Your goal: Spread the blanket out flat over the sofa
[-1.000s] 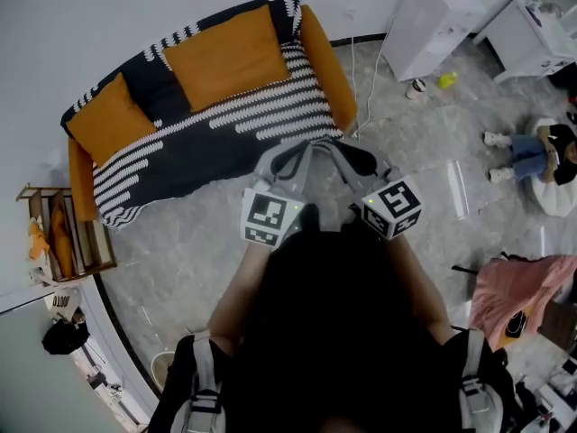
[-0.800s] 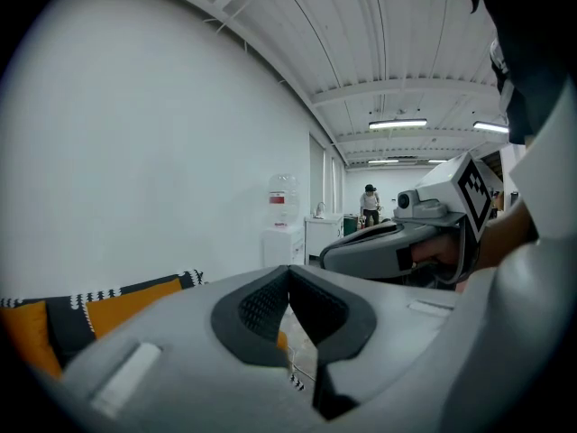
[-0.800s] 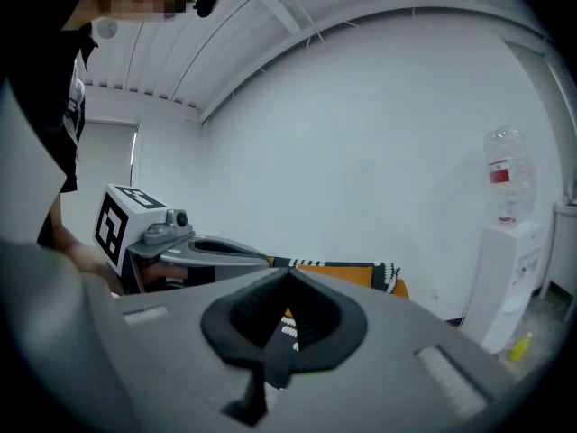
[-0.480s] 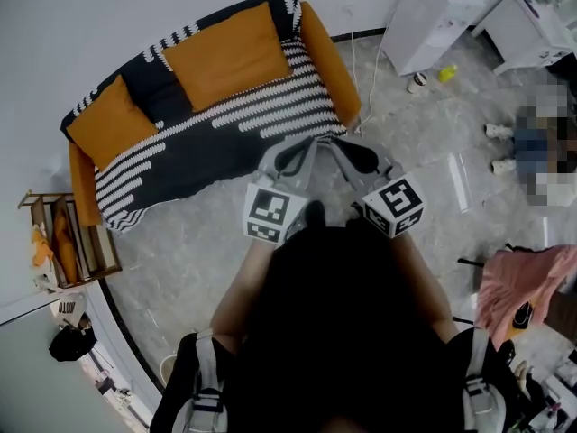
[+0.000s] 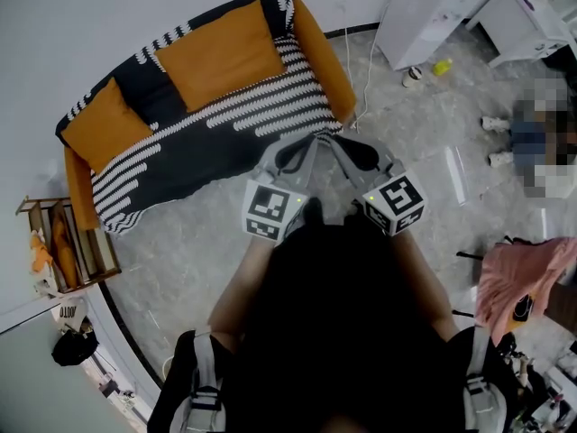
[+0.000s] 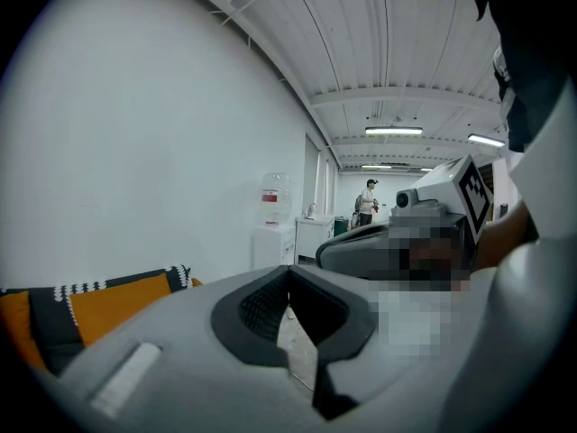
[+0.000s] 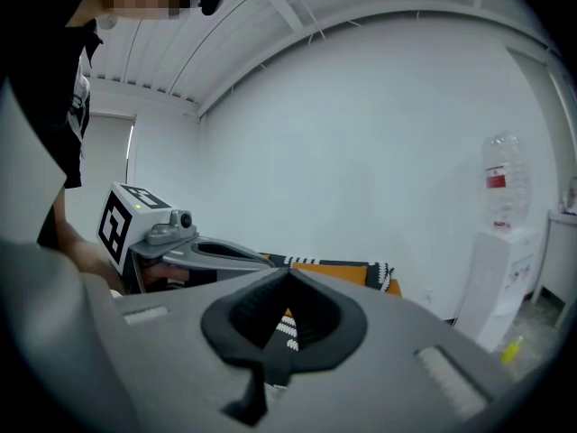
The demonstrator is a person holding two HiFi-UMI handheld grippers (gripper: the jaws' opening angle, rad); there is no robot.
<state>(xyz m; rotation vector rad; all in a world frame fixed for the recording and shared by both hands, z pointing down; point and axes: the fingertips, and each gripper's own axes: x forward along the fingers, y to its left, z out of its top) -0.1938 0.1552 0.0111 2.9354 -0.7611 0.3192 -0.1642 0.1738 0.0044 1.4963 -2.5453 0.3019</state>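
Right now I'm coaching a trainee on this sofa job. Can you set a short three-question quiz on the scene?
1. True or false: the striped blanket lies over the seat of the sofa.
2. How many orange cushions rest against the sofa's back? A one, B two, C four.
3. Fill in: the fingers of the left gripper and the right gripper are ____, with nothing between them.

Key: 1 true; 2 B; 3 shut.
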